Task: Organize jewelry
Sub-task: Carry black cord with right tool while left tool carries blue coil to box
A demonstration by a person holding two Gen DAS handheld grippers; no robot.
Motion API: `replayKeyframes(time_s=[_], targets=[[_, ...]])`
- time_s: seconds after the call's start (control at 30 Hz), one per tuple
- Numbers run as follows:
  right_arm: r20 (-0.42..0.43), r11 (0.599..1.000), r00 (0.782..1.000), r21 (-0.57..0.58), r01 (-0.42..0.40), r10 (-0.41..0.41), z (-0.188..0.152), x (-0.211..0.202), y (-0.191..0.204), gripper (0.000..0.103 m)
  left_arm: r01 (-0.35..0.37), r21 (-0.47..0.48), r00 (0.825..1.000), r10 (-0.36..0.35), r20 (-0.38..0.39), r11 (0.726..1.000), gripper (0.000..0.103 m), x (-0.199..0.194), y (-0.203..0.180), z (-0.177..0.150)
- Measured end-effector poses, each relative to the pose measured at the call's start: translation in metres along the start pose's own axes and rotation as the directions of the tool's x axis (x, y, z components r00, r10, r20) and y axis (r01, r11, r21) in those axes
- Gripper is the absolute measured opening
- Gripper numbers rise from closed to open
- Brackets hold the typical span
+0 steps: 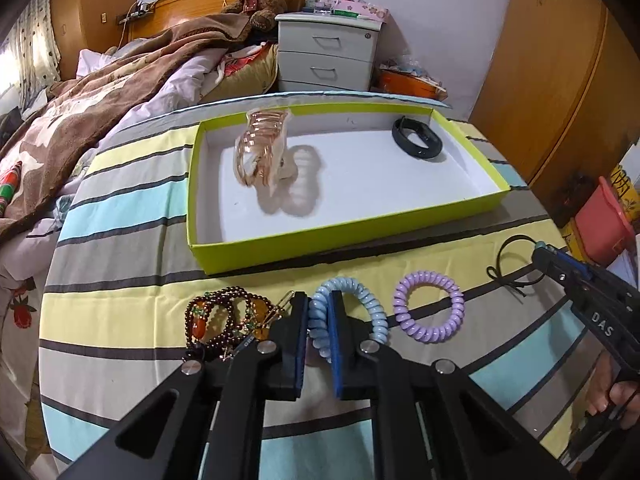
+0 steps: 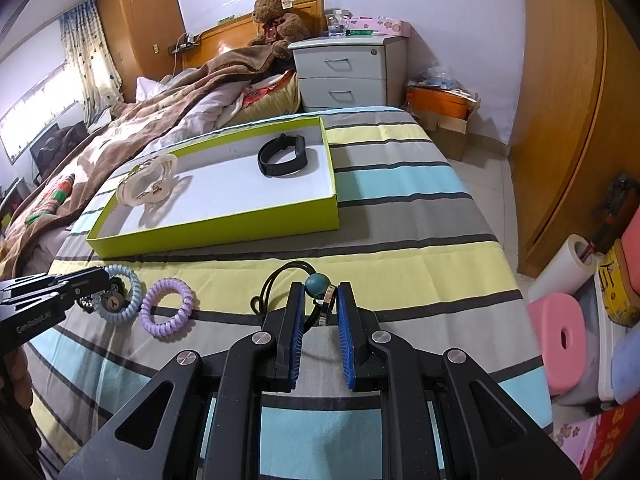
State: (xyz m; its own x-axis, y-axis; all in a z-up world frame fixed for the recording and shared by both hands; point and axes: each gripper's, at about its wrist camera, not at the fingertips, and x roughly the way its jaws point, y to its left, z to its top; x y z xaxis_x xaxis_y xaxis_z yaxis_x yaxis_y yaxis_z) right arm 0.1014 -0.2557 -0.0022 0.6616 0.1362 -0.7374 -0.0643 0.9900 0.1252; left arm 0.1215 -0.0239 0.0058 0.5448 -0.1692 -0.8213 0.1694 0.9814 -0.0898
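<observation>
My left gripper [image 1: 319, 297] is shut on the light blue coil hair tie [image 1: 376, 312], pinching its left side on the striped cloth. A purple coil tie [image 1: 430, 308] lies to its right, and dark bead bracelets [image 1: 216, 316] to its left. My right gripper [image 2: 320, 292] is shut on a black cord hair tie [image 2: 280, 272] with a teal bead [image 2: 318, 283]. In the left wrist view the right gripper [image 1: 540, 250] is at the right edge. Behind them, the green box [image 1: 320, 248] holds a clear hair claw [image 1: 260, 152] and a black wristband [image 1: 418, 140].
The striped table [image 2: 400, 208] drops off at the right to a tiled floor with a pink stool [image 2: 560, 336] and boxes. A bed with a brown blanket [image 1: 100, 92] lies to the left, and a grey nightstand [image 1: 328, 56] stands behind the table.
</observation>
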Motion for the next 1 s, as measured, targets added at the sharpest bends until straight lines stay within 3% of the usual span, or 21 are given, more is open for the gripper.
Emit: replayKeyframes(time_s=[0.6, 1.0], targets=[[0.079, 1.000, 0.997, -0.011, 0.005, -0.005, 0.018, -0.029, 0.007, 0.017, 0.053, -0.043, 0.994, -0.048, 0.101, 0.998, 0.010, -0.035, 0.011, 0.007], [0.124, 0.998, 0.991, -0.052, -0.040, 0.046, 0.062, -0.027, 0.030, 0.017, 0.055, -0.087, 0.987, -0.042, 0.152, 0.995, 0.010, -0.046, 0.027, 0.032]])
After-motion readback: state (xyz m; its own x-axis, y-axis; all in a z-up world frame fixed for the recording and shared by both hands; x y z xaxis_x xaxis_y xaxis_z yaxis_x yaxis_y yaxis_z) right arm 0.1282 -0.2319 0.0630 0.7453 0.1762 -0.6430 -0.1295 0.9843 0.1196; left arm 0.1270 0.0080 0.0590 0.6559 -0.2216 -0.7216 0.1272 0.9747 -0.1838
